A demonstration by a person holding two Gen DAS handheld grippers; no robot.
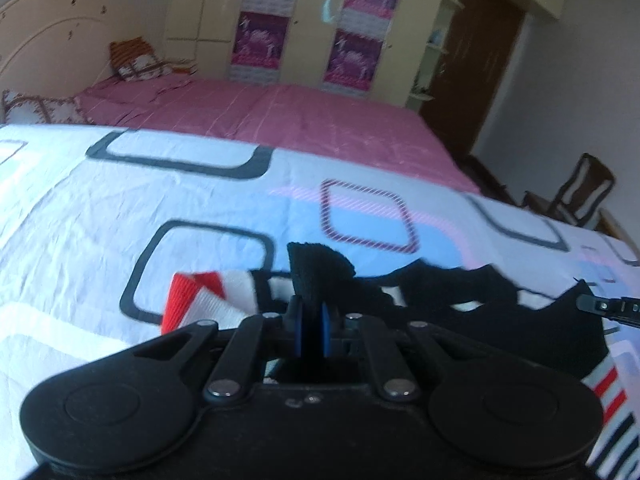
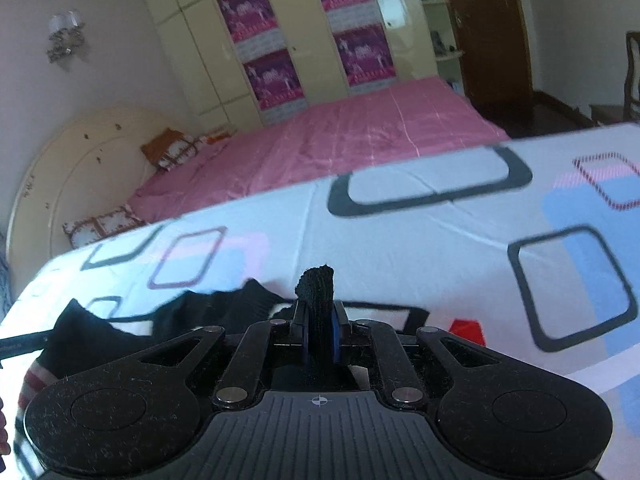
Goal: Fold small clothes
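Note:
A small black garment (image 1: 460,304) with red, white and black striped trim (image 1: 200,300) hangs just over the patterned white sheet (image 1: 120,208). My left gripper (image 1: 311,328) is shut on a black edge of it, which sticks up between the blue pads. My right gripper (image 2: 319,332) is shut on another black edge of the same garment (image 2: 224,312). The right gripper's tip shows at the far right of the left wrist view (image 1: 608,306). The lower part of the garment is hidden behind both grippers.
The white sheet with black, pink and blue square outlines (image 2: 440,248) covers the near surface. Behind it lies a bed with a pink cover (image 1: 300,120), pillows (image 1: 136,62) and a cream headboard. A wardrobe with purple posters (image 2: 280,56), a brown door and a wooden chair (image 1: 580,192) stand beyond.

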